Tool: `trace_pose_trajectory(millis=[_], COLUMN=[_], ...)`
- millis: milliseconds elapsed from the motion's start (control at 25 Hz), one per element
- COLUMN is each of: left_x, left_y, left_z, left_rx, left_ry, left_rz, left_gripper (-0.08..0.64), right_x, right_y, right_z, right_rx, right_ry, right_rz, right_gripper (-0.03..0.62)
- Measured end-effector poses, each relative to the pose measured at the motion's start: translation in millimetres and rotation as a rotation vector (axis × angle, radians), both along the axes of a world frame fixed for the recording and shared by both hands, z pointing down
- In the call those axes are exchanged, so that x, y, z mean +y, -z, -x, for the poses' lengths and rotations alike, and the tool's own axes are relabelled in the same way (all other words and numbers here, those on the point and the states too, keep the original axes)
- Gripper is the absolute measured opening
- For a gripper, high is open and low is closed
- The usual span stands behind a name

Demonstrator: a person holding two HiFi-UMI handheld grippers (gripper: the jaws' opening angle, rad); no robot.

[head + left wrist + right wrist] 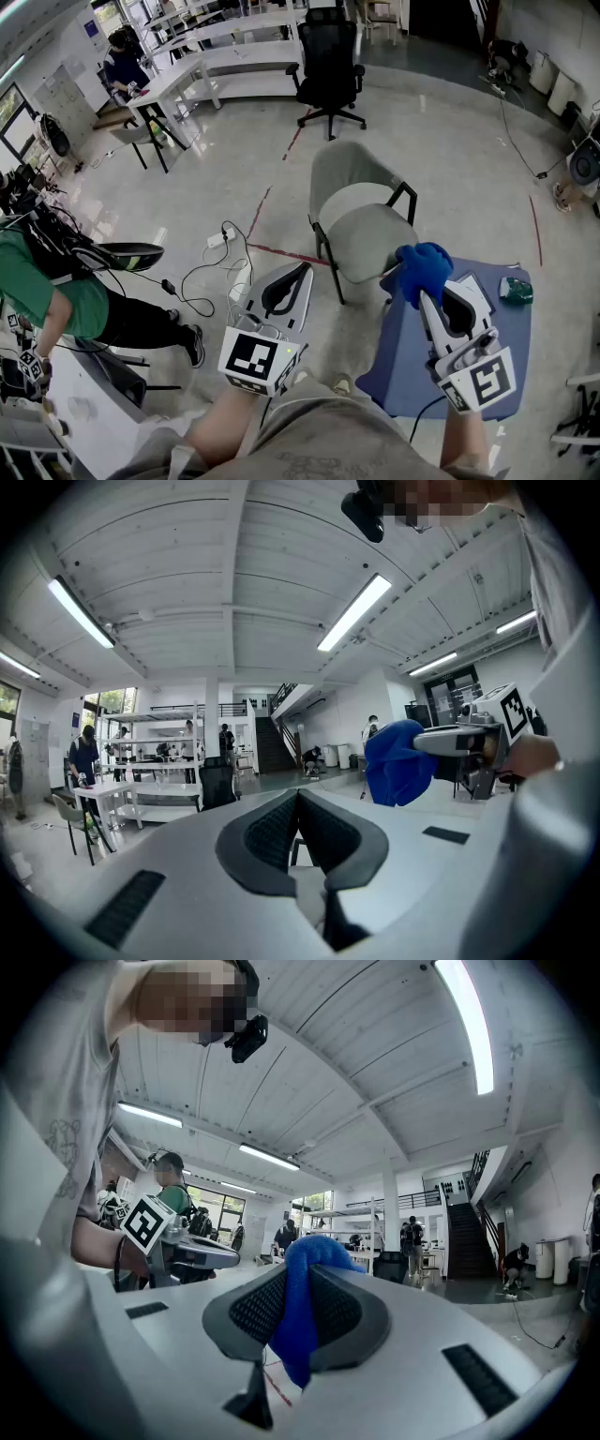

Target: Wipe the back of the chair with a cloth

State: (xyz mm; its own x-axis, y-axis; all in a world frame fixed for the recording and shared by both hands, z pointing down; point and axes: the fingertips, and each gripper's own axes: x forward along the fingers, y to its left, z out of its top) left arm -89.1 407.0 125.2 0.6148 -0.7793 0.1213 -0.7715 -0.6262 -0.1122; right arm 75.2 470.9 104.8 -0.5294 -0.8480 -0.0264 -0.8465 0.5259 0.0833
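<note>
Near the chair [361,225], right gripper [422,296] pinches the cloth [424,265]; left gripper [304,271] sits closed, empty.

My left gripper [302,272] and right gripper [427,298] are pale grey shells with black ribbed pads [267,836], each carrying a black-and-white marker cube [255,359]. A dark cable [424,410] trails from the right one; I wear what looks like khaki shorts [309,441].
</note>
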Motion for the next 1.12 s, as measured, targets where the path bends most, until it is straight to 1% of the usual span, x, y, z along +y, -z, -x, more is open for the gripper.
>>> trace_pose_trajectory(millis=[120,240,360,480,600,760,800,840,880,1000,1120], left_x=[1.5,4.6,9.0,8.1,4.6,-2.1,-6.0,-10.2,-14.5,-29.8,-49.3], left_y=[0.8,3.4,5.5,5.7,3.2,-4.3,-7.5,-10.9,-13.6,-16.8,-27.3], left_z=[0.5,-0.2,0.2,0.7,6.6,17.6,20.2,23.7,27.8,36.2,36.1], left_rx=[-0.003,0.014,0.027,0.020,0.027,0.090,0.098,0.097,0.093,0.093,0.096], left_ry=[0.007,-0.002,-0.009,-0.003,0.032,0.107,0.120,0.131,0.141,0.157,0.154], left_rz=[0.002,-0.009,-0.024,-0.016,-0.001,0.029,0.037,0.045,0.051,0.059,0.077], left_gripper=[0.018,0.018,0.017,0.018,0.018,0.025,0.058,0.116,0.143,0.161,0.176], right_x=[-0.1,-0.8,1.1,1.0,0.1,0.9,-1.8,-5.1,-8.6,-22.7,-43.6], right_y=[4.1,5.1,3.5,3.0,-0.6,-8.6,-11.3,-14.4,-17.3,-21.4,-26.0], right_z=[-3.0,-5.8,-5.2,-5.4,-4.6,-10.8,-11.8,-11.2,-9.6,-5.8,-6.9], right_rx=[-0.023,-0.046,-0.048,-0.042,-0.048,-0.058,-0.060,-0.063,-0.066,-0.058,-0.044], right_ry=[-0.006,-0.012,-0.012,-0.014,-0.012,-0.018,-0.020,-0.020,-0.019,-0.021,-0.032], right_rz=[-0.005,-0.003,-0.001,0.007,0.014,0.028,0.030,0.031,0.033,0.036,0.036], right_gripper=[0.075,0.075,0.075,0.075,0.075,0.075,0.075,0.075,0.075,0.075,0.075])
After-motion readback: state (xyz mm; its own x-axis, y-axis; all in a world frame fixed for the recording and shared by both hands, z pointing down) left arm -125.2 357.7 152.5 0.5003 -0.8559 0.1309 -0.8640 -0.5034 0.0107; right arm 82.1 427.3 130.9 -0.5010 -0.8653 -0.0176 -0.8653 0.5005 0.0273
